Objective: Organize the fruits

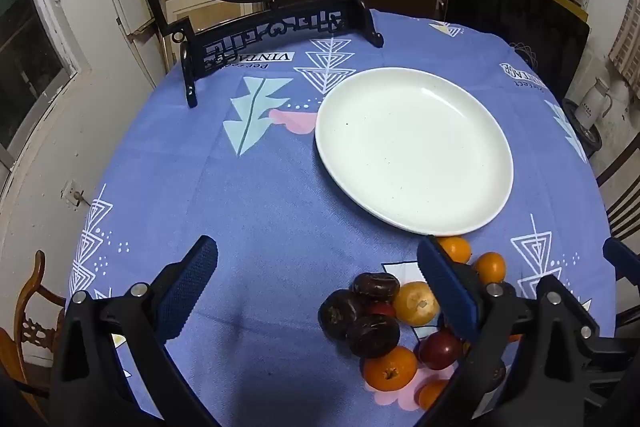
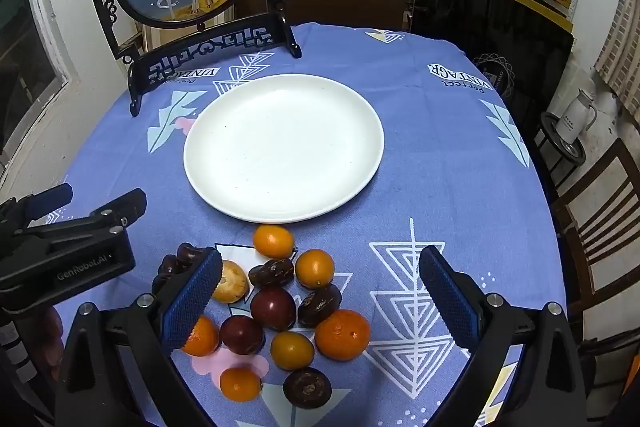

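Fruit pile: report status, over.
Both hand-held grippers, left and right, open, empty. Fruit pile on tablecloth, white plate bare. Nothing in the way.

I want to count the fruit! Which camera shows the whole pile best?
The right wrist view: the fruit pile lies spread out in front, only its left edge hidden by a finger. In the left wrist view, the pile sits low, partly behind the left gripper's finger.
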